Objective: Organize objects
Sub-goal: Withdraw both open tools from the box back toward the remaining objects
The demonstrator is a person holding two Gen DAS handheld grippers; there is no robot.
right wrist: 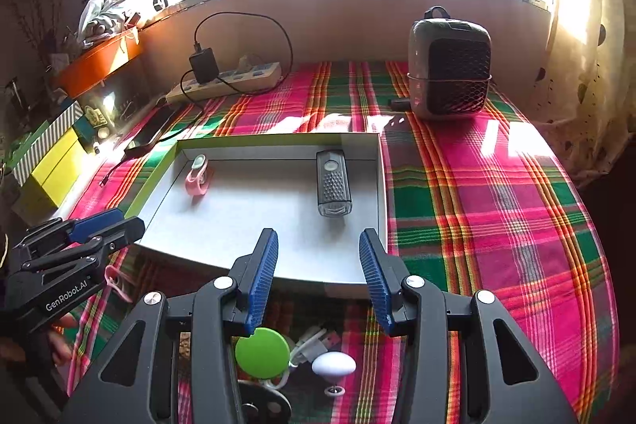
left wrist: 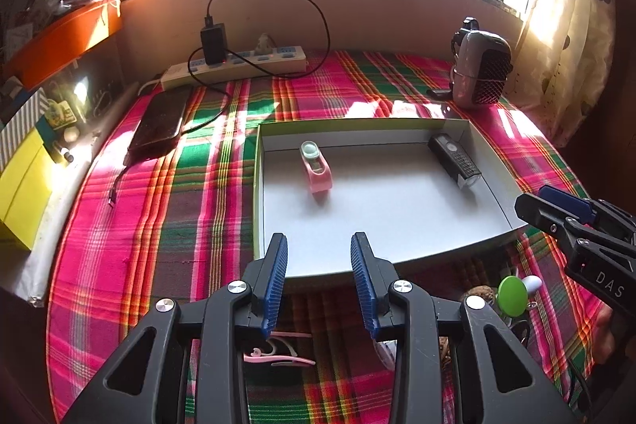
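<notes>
Left tongs [left wrist: 318, 245] and right tongs [right wrist: 318, 241] apart, empty, above shallow grey cardboard tray [left wrist: 397, 221] on plaid-clothed bench [left wrist: 190, 217]. Pink plastic gadget [left wrist: 317, 167] and black ribbed torch [left wrist: 455, 161] inside tray.

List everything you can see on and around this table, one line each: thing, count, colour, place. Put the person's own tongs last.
box tray: 1, white with green rim, centre of cloth
pink gadget: 1, pink, tray's far left
black light: 1, black, tray's far right
tablecloth: 1, pink-green plaid, covers table
power strip: 1, white, far edge by wall
charger: 1, black, plugged into strip
phone: 1, dark, left of tray
speaker-like unit: 1, grey-black, far right
green disc: 1, green, near edge
white egg shape: 1, white, beside disc
pink clip: 1, pink, near edge
left tongs: 1, black-blue, open, empty
right tongs: 1, black-blue, open, empty
</notes>
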